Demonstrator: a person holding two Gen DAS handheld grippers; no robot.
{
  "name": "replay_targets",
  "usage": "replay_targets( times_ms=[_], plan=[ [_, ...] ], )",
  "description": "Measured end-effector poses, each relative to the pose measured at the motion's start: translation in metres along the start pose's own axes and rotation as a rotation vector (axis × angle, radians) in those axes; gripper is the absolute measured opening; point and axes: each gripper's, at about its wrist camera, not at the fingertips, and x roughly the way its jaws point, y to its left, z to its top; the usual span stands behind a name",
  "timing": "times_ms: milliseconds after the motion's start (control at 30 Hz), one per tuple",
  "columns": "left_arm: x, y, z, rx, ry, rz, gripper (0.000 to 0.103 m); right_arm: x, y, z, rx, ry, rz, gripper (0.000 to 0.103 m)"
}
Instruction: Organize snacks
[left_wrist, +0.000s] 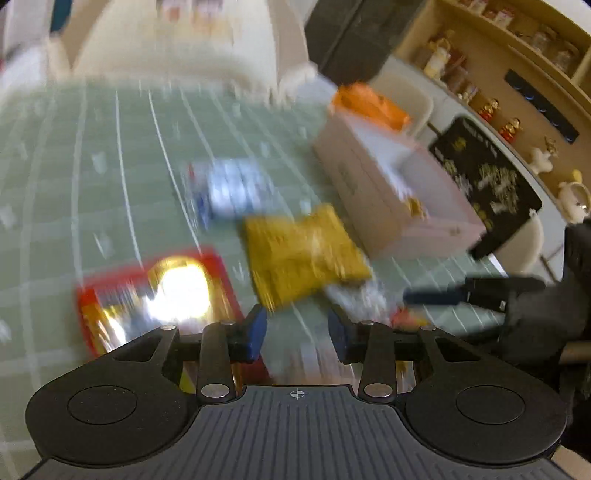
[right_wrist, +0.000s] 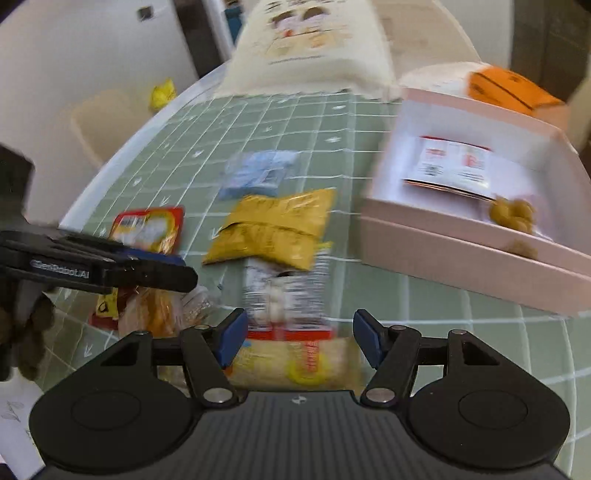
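Observation:
Several snack packs lie on a green grid mat (right_wrist: 332, 122). A yellow pack (left_wrist: 303, 251) (right_wrist: 273, 229) sits mid-table, a blue-white pack (left_wrist: 232, 188) (right_wrist: 258, 173) beyond it, a red pack (left_wrist: 159, 295) (right_wrist: 147, 229) to the left. A clear pack with white pieces (right_wrist: 284, 291) and a pale yellow pack (right_wrist: 295, 362) lie just before my right gripper (right_wrist: 299, 336), which is open and empty. My left gripper (left_wrist: 297, 332) is open and empty above the mat near the red pack. A pink box (right_wrist: 461, 243) (left_wrist: 376, 192) at right holds a red-white pack (right_wrist: 454, 166) and a pack of brownish snacks (right_wrist: 513, 218).
An orange pack (right_wrist: 506, 88) (left_wrist: 369, 103) lies behind the box. A cream cloth bag (right_wrist: 306, 48) stands at the table's far end. A black printed bag (left_wrist: 487, 184) and wooden shelves (left_wrist: 517, 66) are to the right. White chairs (right_wrist: 96, 122) surround the table. Both views are motion-blurred.

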Motion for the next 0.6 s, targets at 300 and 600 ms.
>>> replay_targets(
  times_ms=[300, 600],
  plan=[
    [0.08, 0.047, 0.087, -0.073, -0.101, 0.236, 0.042, -0.016, -0.009, -0.027, -0.045, 0.032, -0.138, 0.038],
    [0.067, 0.008, 0.034, 0.028, 0.029, 0.028, 0.034, -0.045, -0.032, -0.026, 0.021, -0.079, -0.031, 0.066]
  ],
)
